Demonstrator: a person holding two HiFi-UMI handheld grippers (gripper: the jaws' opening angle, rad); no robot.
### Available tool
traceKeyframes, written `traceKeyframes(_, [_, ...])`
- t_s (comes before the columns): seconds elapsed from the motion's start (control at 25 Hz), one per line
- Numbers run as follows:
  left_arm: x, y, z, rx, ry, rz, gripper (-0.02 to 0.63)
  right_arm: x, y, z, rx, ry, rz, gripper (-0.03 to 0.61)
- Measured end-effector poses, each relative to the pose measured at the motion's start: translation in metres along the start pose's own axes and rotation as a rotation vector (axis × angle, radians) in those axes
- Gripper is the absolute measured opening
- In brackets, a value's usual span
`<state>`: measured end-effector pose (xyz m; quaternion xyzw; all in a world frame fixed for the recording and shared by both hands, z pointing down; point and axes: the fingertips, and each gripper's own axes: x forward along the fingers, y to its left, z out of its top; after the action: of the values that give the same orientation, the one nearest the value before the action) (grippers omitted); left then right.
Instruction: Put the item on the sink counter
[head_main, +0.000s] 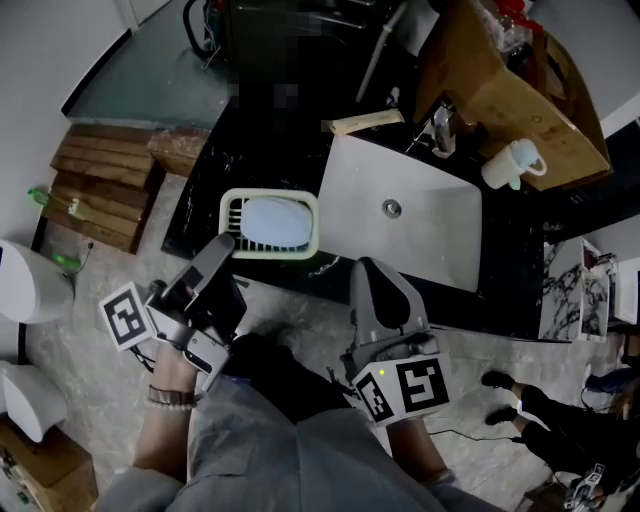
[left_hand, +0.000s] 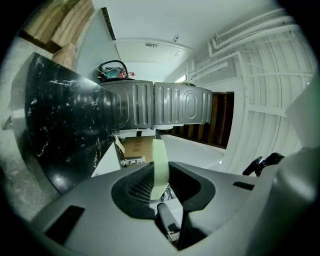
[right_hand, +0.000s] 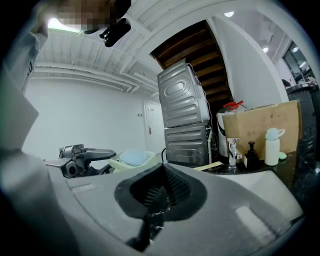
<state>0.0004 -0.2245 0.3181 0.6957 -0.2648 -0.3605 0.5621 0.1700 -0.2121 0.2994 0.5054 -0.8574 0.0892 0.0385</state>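
A pale green basket (head_main: 232, 205) with a light blue soap-like piece (head_main: 275, 221) in it sits over the front edge of the black counter (head_main: 200, 205), just left of the white sink (head_main: 430, 235). My left gripper (head_main: 222, 247) is shut on the basket's near-left rim. That green rim (left_hand: 160, 160) stands edge-on between the jaws of my left gripper (left_hand: 161, 182). Whether the basket rests on the counter I cannot tell. My right gripper (head_main: 368, 268) is shut and empty at the counter's front edge below the sink. In the right gripper view the basket (right_hand: 131, 159) shows beyond my right gripper (right_hand: 162, 187).
At the back of the sink stand a faucet (head_main: 443, 128), a white cup (head_main: 512, 164) and a cardboard box (head_main: 500, 80). A wooden stick (head_main: 365, 123) lies behind the sink. Stacked grey appliances (right_hand: 185, 120) rise past the counter. Wooden planks (head_main: 100, 185) lie at the left.
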Motion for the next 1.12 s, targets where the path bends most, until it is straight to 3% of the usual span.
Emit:
traceKeyframes(0.64, [0.027, 0.029, 0.020, -0.023, 0.103, 0.028, 0.089, 0.021, -0.012, 0.002, -0.003, 0.016, -0.092, -0.003])
traceKeyframes(1.12, [0.036, 0.071, 0.038, -0.051, 0.159, 0.104, 0.089, 0.041, -0.009, 0.004, -0.008, 0.029, -0.148, -0.003])
